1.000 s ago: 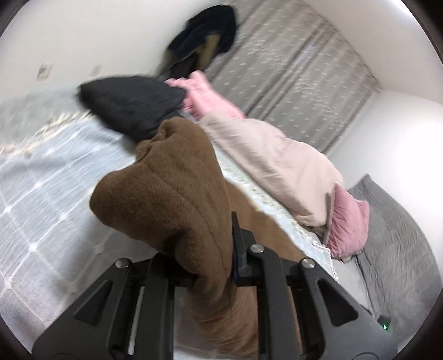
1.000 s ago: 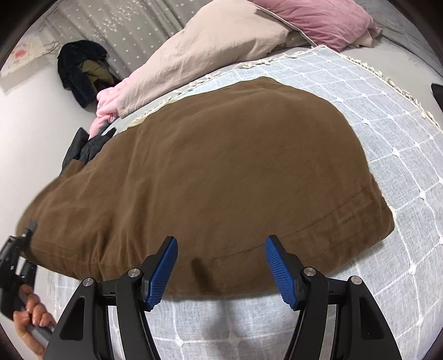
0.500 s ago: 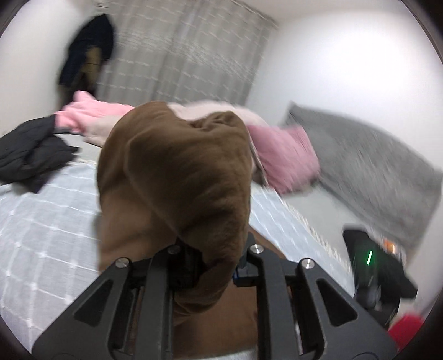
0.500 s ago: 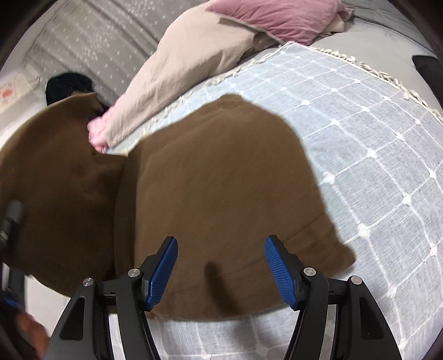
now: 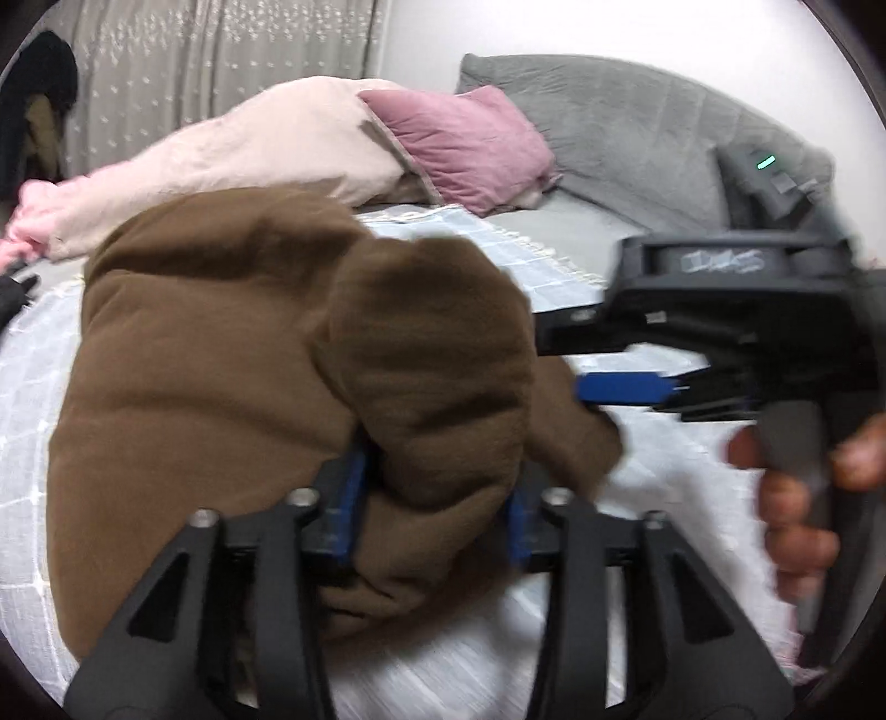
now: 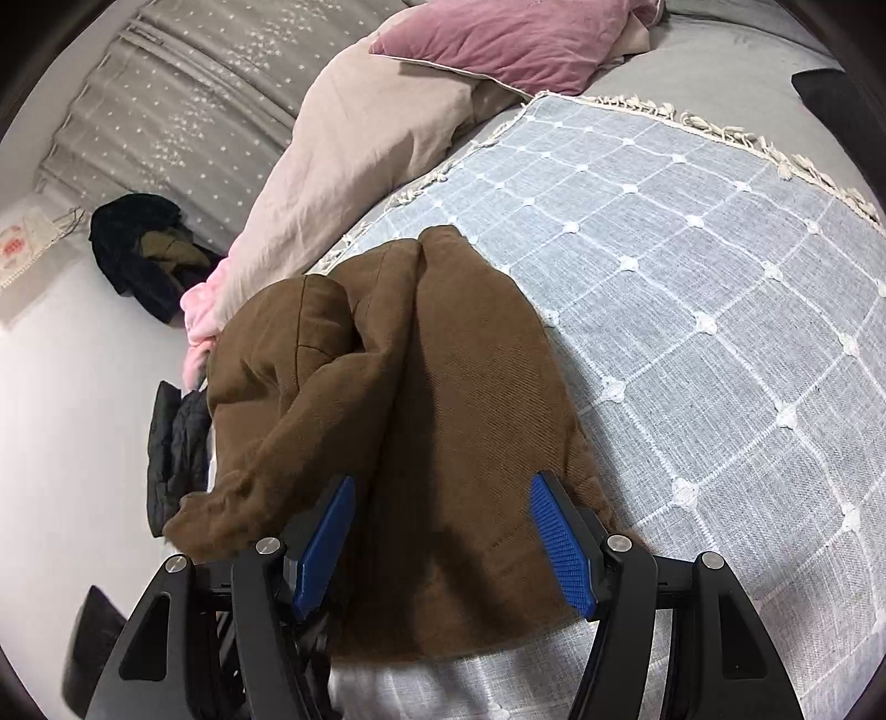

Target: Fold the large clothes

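A large brown garment (image 5: 232,376) lies folded over itself on the pale blue checked blanket (image 6: 692,288); it also shows in the right wrist view (image 6: 432,421). My left gripper (image 5: 432,509) has its blue pads part-way apart with a bunched fold of the brown cloth between them. My right gripper (image 6: 443,531) is open, its blue pads on either side of the garment's near edge. In the left wrist view the right gripper (image 5: 620,387) reaches in from the right beside the cloth.
A beige duvet (image 6: 360,138) and a pink pillow (image 6: 509,39) lie at the head of the bed. A black garment (image 6: 177,443) lies at the left edge. Dark clothes (image 6: 144,249) hang by the grey curtain (image 6: 183,83). A grey headboard (image 5: 609,127) stands behind.
My left gripper has carried the garment's edge over to the right, folding the brown cloth onto itself, and its pads have spread. The right gripper has stayed open at the near edge.
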`<state>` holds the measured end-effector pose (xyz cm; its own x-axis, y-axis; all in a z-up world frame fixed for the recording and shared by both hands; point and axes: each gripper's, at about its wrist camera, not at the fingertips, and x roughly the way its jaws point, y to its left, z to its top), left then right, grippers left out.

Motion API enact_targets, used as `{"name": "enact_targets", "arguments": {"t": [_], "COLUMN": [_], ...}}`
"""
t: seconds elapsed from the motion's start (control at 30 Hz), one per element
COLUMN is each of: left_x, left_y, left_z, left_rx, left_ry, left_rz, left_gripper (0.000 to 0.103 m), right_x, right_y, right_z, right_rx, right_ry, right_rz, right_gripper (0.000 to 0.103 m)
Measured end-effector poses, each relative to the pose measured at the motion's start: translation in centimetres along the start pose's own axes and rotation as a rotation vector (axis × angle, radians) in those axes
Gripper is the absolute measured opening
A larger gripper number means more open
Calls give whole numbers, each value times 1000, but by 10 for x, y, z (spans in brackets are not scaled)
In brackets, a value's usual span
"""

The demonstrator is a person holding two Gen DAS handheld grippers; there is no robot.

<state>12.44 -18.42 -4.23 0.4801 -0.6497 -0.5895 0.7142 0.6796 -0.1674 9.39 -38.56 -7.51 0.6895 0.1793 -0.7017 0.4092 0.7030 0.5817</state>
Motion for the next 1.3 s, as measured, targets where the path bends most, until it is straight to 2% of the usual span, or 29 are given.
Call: {"name": "enact_targets", "arguments": {"t": [0.07, 0.23, 0.33, 0.4, 0.47, 0.67, 0.77, 0.83, 0.97, 1.03, 1.13, 1.2, 1.23, 1.3], "left_x": [-14, -59, -81, -82, -87, -82, -72, -70, -72, -72, -66, -64, -62, -59], "left_y": [-2, -4, 15, 30, 49, 98, 107, 110, 113, 113, 113, 114, 116, 121], "left_z": [-1, -10, -11, -6, -7, -19, -21, -23, -26, -25, -21, -21, -21, -23], "left_rx": [3, 52, 25, -23, -85, -292, -335, -340, -359, -357, -350, -358, -369, -401], "left_ry": [6, -6, -16, -20, -24, 18, 40, 51, 54, 60, 78, 103, 125, 155], "left_rz": [-55, -113, -95, -72, -29, 130, 177, 207, 198, 197, 189, 187, 174, 140], "left_gripper": [63, 74, 77, 82, 87, 87, 87, 87, 87, 87, 88, 94, 101, 102], "right_x": [-1, -6, -9, -11, -9, 6, 8, -2, -12, -3, 21, 37, 43, 50], "right_y": [1, -3, -8, -8, 2, 43, 50, 55, 74, 81, 88, 92, 92, 91], "right_z": [1, 6, 9, 10, 11, 0, -6, -8, -11, -16, -25, -24, -23, -19], "right_rx": [13, 75, 138, 172, 171, 30, 24, 21, -97, -131, -186, -196, -189, -172], "right_ry": [3, 13, 19, 27, 44, 56, 60, 30, 16, 44, 86, 76, 71, 33], "right_rz": [13, 117, 222, 315, 357, 237, 153, 135, 97, 73, -11, -39, -39, -47], "right_gripper": [67, 67, 67, 67, 68, 77, 78, 78, 84, 85, 85, 85, 85, 85]}}
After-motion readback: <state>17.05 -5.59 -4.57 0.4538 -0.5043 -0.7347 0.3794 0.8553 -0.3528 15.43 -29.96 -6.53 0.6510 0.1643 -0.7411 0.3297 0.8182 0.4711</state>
